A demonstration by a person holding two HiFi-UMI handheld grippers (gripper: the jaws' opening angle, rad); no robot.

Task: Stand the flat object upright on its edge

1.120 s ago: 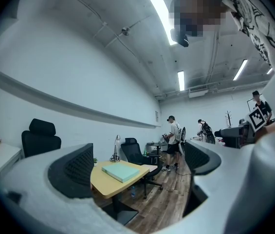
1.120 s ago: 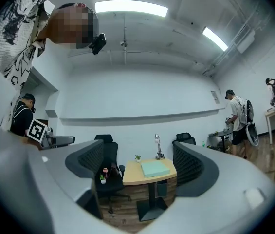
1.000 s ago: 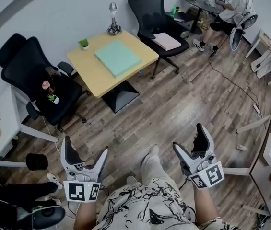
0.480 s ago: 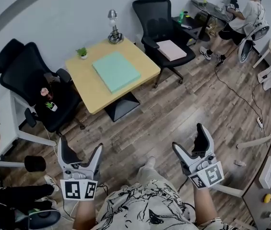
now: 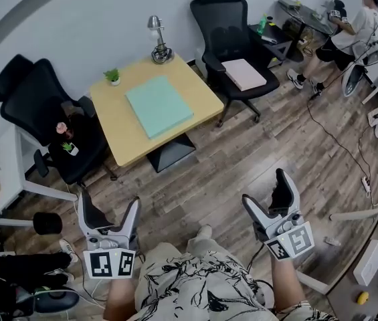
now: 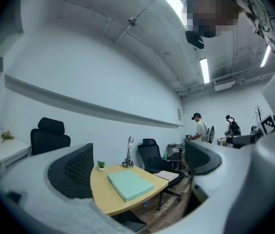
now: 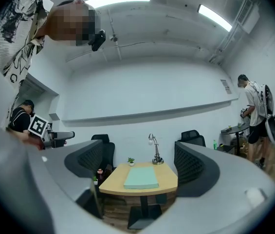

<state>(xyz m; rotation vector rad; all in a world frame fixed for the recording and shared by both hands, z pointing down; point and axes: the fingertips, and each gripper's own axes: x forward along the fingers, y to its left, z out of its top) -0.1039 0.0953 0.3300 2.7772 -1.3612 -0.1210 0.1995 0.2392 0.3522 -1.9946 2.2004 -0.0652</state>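
Note:
A flat mint-green board [image 5: 159,105] lies face down on the square wooden table [image 5: 128,134] across the room; it also shows as the green board [image 6: 129,185] in the left gripper view and the green board [image 7: 141,178] in the right gripper view. My left gripper [image 5: 108,212] is held low at the lower left, open and empty. My right gripper [image 5: 269,193] is at the lower right, also open with nothing between its jaws. Both are well short of the table, above the wooden floor.
On the table's far edge stand a small potted plant [image 5: 113,76] and a metal desk lamp [image 5: 158,43]. Black office chairs [image 5: 45,116] flank the table; another chair [image 5: 232,42] holds a pinkish pad [image 5: 244,73]. A person [image 5: 354,32] sits at a far desk.
The view has shifted: the table and chairs sit slightly further right and lower in the frame. My left gripper has drifted a little left and down; the right one has barely moved.

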